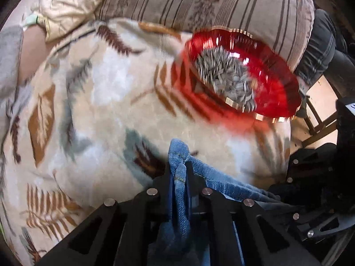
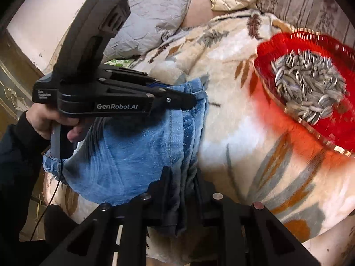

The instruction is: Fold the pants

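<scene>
Hidden: the lower part of the jeans (image 1: 180,190) drops behind the left gripper's (image 1: 179,166) own black frame, so how they hang is out of sight.
Blurred: the red dish (image 1: 275,102) ahead of that gripper and the seeds (image 1: 226,77) in it are smeared.
Left gripper: clamped on a bunched hem of the jeans, just above the leaf-patterned blanket (image 1: 88,110).
Right gripper (image 2: 183,173): jaws closed on a darker folded edge of the jeans.
Only the right view shows: the left gripper from the side, the hand (image 2: 44,117) on its handle, and the pale folded denim spread beneath it.
Only the left view shows: a striped cushion (image 1: 199,2) beyond the dish.
</scene>
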